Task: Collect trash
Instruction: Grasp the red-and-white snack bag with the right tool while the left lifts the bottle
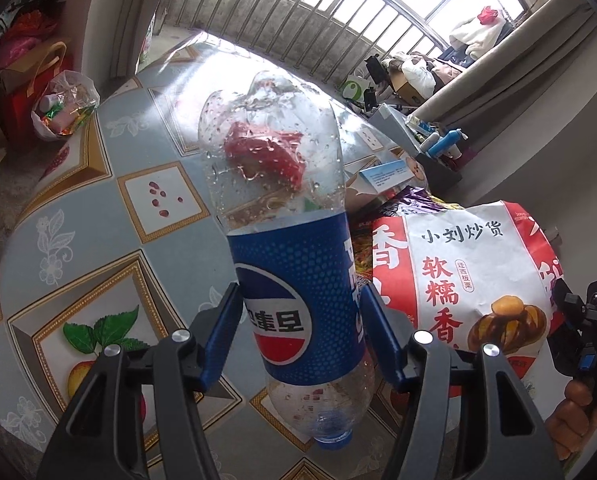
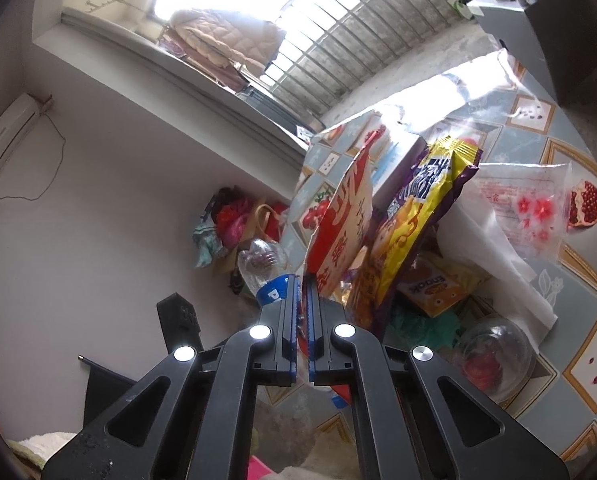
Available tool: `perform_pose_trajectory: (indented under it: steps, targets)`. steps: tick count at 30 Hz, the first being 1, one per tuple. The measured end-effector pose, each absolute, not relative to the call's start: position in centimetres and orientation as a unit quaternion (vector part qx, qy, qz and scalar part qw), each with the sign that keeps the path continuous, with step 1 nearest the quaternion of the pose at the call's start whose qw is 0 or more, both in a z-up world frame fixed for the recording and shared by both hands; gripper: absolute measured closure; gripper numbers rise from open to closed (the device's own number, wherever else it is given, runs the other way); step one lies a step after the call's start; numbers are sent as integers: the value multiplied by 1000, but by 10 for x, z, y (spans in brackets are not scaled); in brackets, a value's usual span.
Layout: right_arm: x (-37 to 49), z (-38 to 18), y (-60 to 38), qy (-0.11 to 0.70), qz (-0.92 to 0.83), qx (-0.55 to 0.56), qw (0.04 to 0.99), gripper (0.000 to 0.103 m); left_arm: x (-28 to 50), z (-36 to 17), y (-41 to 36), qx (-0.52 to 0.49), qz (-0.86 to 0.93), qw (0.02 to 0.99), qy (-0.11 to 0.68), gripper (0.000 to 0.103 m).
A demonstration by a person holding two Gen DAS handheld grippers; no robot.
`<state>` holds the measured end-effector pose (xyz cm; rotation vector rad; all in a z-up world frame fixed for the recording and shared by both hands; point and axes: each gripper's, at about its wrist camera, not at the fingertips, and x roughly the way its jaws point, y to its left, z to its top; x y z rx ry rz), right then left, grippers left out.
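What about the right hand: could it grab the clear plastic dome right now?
Probably not yet. The right gripper has its jaws shut, seemingly on the red-and-white bag, so they'd have to release first. The dome itself lies uncovered nearby on the table.

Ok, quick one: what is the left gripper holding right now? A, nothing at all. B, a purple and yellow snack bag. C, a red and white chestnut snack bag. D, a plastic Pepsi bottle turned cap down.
D: in the left wrist view the left gripper has its blue fingers against the blue label of the Pepsi bottle, whose cap points down toward the camera.
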<state>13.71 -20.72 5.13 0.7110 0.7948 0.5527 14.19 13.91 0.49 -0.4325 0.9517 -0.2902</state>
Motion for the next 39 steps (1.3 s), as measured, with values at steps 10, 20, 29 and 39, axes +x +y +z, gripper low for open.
perform_pose_trajectory:
  steps: [10,20,29,39]
  targets:
    - [116,74,-213,329,284,333,837,102,125,36,141,-189,-142,872,427,45]
    - [76,94,-231,274,291,351,847,102,103,83,126,-170,-189,885,390,45]
    - [13,106,-282,200,230,359,882,102,87,129,52,-131,-291,875,363,45]
    - [-91,83,-396,134,19,385,913,102,81,138,-144,-38,-440,810,386,45]
